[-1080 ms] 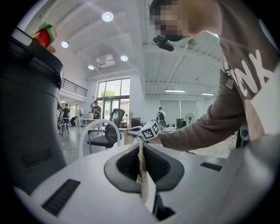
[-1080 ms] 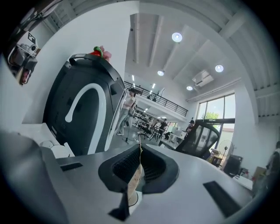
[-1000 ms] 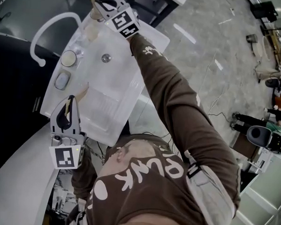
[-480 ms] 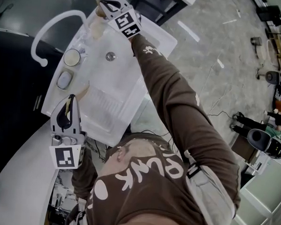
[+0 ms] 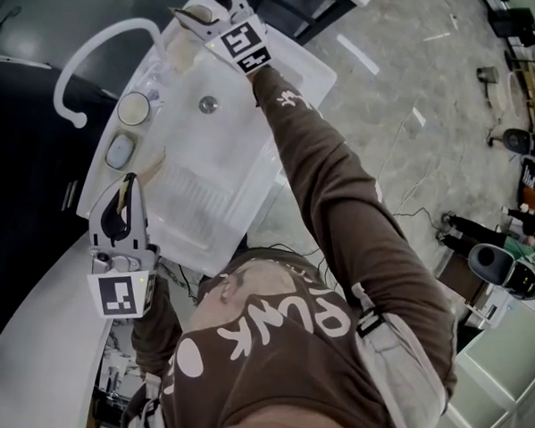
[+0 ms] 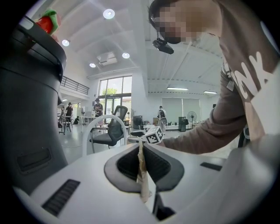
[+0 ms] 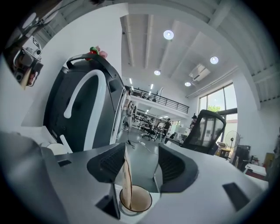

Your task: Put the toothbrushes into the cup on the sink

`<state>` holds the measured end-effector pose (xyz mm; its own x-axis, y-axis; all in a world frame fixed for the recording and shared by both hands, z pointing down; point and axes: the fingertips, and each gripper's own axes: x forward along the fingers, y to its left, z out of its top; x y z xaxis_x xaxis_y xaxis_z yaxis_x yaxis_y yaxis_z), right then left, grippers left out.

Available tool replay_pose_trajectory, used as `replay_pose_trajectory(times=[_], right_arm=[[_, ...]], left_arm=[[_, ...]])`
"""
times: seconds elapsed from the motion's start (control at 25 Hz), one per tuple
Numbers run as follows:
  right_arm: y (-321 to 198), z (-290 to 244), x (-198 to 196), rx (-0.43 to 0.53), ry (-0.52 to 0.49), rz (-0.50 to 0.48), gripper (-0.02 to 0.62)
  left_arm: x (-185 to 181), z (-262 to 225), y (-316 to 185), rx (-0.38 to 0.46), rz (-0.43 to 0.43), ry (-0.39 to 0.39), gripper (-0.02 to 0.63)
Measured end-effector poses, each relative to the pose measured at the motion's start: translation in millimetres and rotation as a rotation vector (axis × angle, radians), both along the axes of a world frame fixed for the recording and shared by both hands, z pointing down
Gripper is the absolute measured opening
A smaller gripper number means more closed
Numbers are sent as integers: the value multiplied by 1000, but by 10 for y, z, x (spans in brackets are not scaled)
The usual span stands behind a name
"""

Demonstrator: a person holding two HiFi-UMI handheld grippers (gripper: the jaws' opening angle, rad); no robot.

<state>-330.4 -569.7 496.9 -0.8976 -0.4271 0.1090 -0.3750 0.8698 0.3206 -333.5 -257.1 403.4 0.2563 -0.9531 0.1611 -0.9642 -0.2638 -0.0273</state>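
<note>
Working at a white sink point(image 5: 220, 175) with a gripper in each hand.

Pinching a thin tan toothbrush point(image 6: 141, 168) in the left gripper point(image 6: 141, 146): pads pressed together on the handle, no gap showing. Holding that claw over the sink's near left corner, tips toward the basin, brush running along between the pads.

Reaching the right gripper point(image 7: 142, 148) to the sink's far left end, brown sleeve point(image 5: 339, 212) stretched over the sink's right rim. Spread wide, having just been opening. Standing between its pads: a second toothbrush point(image 7: 127, 175), leaning on the left pad only, clear of the right pad, lower end down inside the cup point(image 7: 141, 200). Not squeezed by anything.

Parked on the sink's far left ledge, right under the right claw: that cup, brown inside, upright.

Lined up along the sink's left ledge between cup and left claw: a round white dish point(image 5: 133, 108), then an oval soap dish point(image 5: 119, 152), then a tan stick point(image 5: 152, 164) lying just inside the ledge, too blurred to name for sure.

Set in the sink's far half: the drain point(image 5: 208, 104). Curving up and out beyond the sink's left ledge: a white arched faucet point(image 7: 79, 91), against a black panel.
</note>
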Motion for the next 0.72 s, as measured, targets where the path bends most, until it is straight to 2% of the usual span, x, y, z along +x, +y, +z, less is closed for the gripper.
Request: replay_pose_trajectory(times=[0.2,0.48,0.6,0.72], right_arm=[[345,-406,72,38,-94,-58,261],[858,-973,279,91,-251,-132,268],[1151,-1016,363,119,-239,-156,268],[1331,-914,473,95,-205,-147,268]], left_arm=[[-118,-202,-146,58,-1,4,6],[-461,-286,-509,90,-24,-124,6],[-616,-159,-638,84,-48,-139,6],[-710,37,-786,75,-55,-129,6]])
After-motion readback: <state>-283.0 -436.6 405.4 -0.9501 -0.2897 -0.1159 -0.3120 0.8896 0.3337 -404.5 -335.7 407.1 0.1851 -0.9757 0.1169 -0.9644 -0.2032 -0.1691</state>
